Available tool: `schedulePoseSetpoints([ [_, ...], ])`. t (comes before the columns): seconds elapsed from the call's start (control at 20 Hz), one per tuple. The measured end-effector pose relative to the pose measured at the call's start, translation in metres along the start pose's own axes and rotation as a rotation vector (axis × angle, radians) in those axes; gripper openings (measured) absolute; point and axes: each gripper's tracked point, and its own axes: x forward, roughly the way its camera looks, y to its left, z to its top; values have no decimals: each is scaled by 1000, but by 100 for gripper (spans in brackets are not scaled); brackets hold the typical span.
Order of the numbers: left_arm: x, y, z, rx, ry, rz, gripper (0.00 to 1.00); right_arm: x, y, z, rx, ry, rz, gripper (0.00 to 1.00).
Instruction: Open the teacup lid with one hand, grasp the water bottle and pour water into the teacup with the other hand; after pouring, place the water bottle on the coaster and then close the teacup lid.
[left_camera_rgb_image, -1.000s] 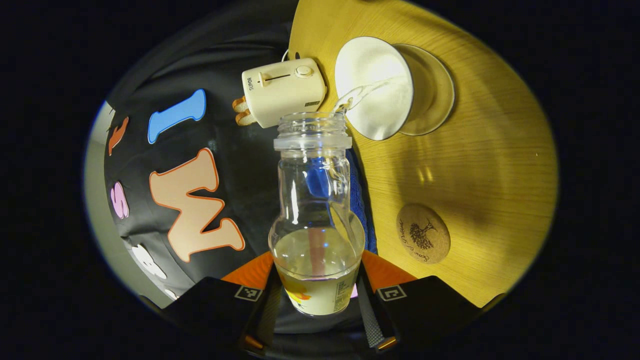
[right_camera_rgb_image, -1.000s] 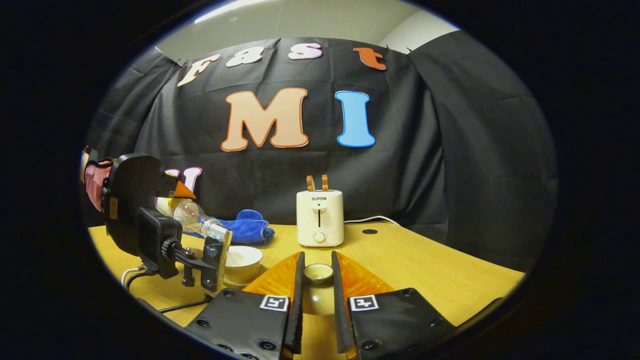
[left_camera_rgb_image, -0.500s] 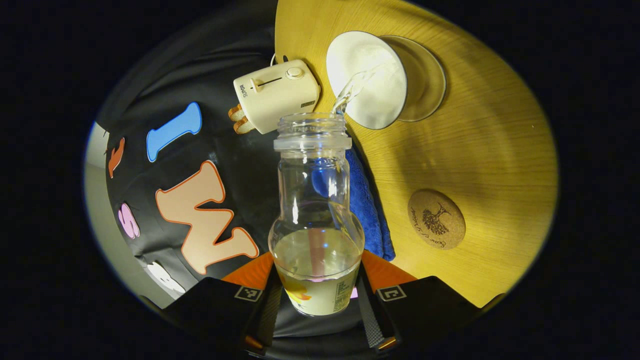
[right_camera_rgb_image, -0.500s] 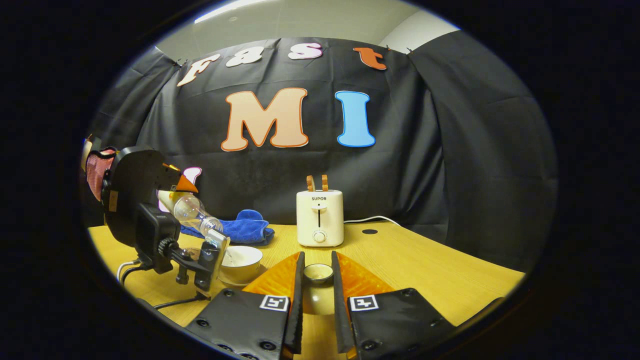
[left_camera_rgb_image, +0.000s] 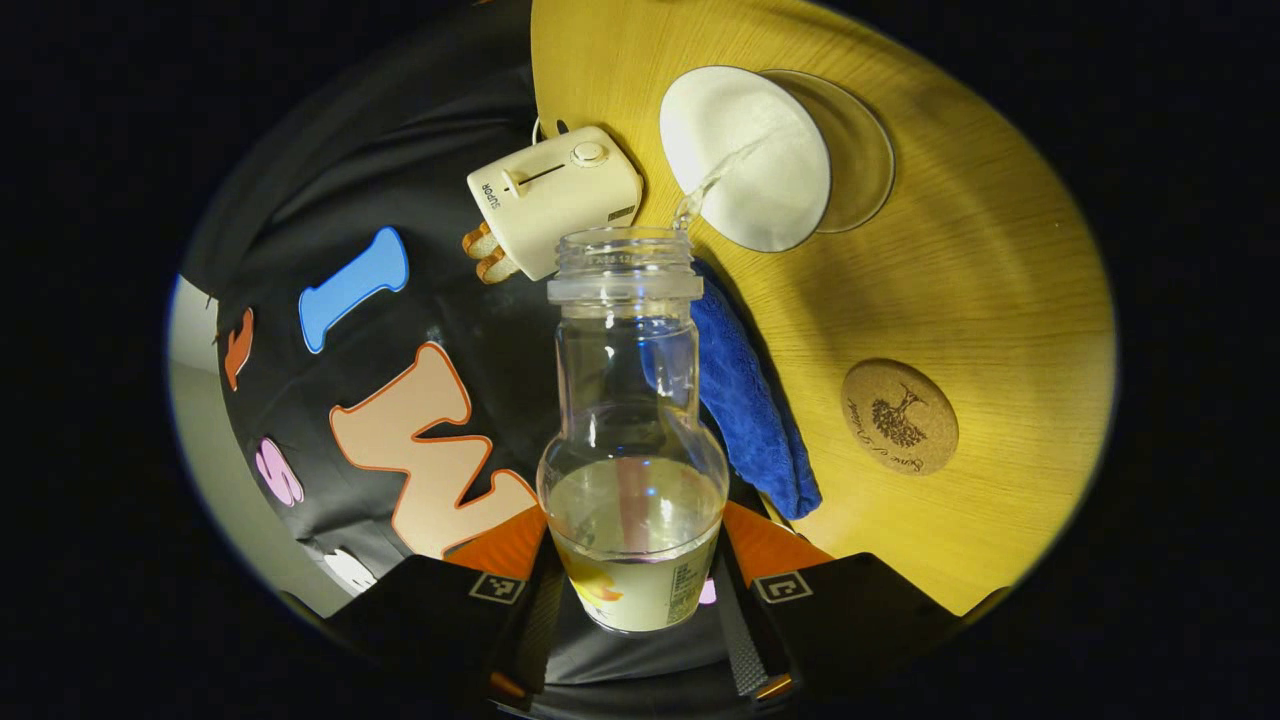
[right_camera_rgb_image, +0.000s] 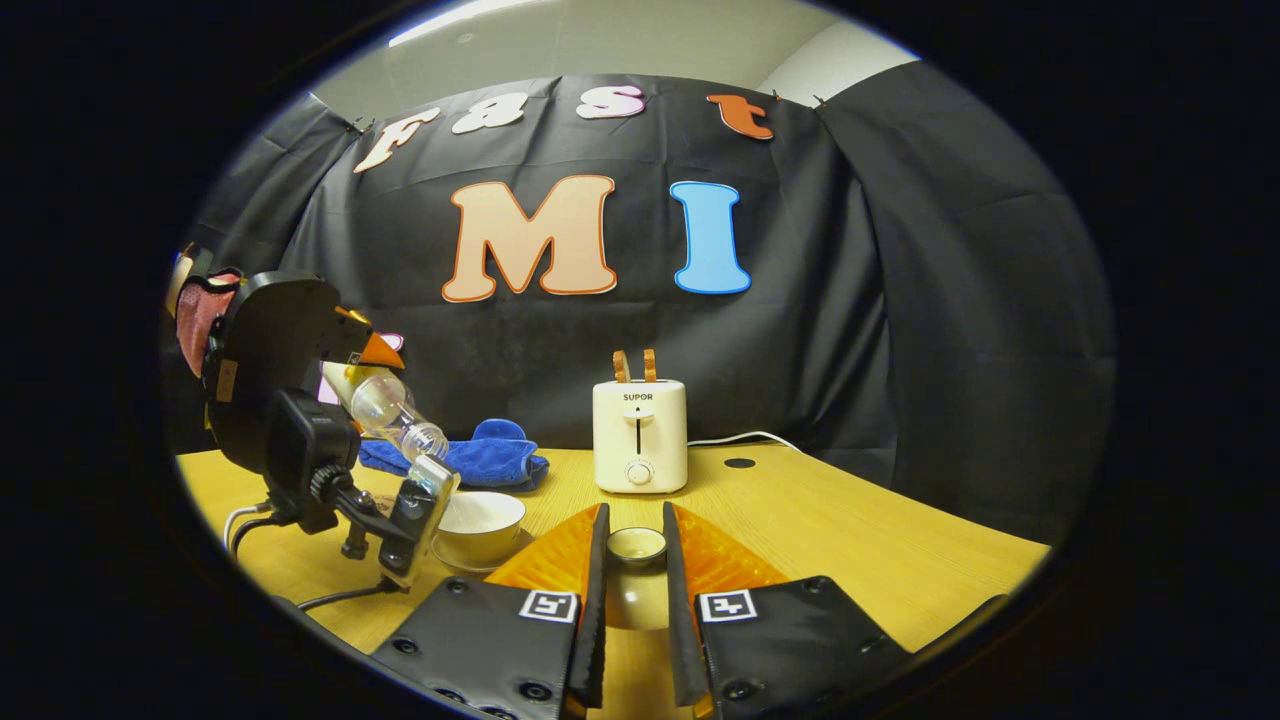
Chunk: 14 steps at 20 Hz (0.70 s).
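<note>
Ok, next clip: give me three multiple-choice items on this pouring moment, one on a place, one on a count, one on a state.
1. Where does the round cork coaster lie?
A. bare on the wooden table
B. under the white teacup
C. on the cream toaster

2. How many bread slices stick out of the toaster?
A. none
B. two
C. four

3. What is the left gripper doing?
A. open, holding nothing
B. shut on the teacup lid
C. shut on the tilted clear glass water bottle

Answers: 1 A, nothing rests on the coaster; 2 B, two brown tops show in the right gripper view; 3 C, water streams from the bottle mouth into the cup.
</note>
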Motion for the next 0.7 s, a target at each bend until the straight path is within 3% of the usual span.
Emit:
schedulePoseSetpoints([
  [0.45, 1, 2, 2, 27, 0, -9, 67, 0, 0, -1, 0, -1, 0, 30],
  [0.7, 6, -10, 5, -44, -22, -21, 67, 0, 1, -1, 0, -1, -1, 29],
])
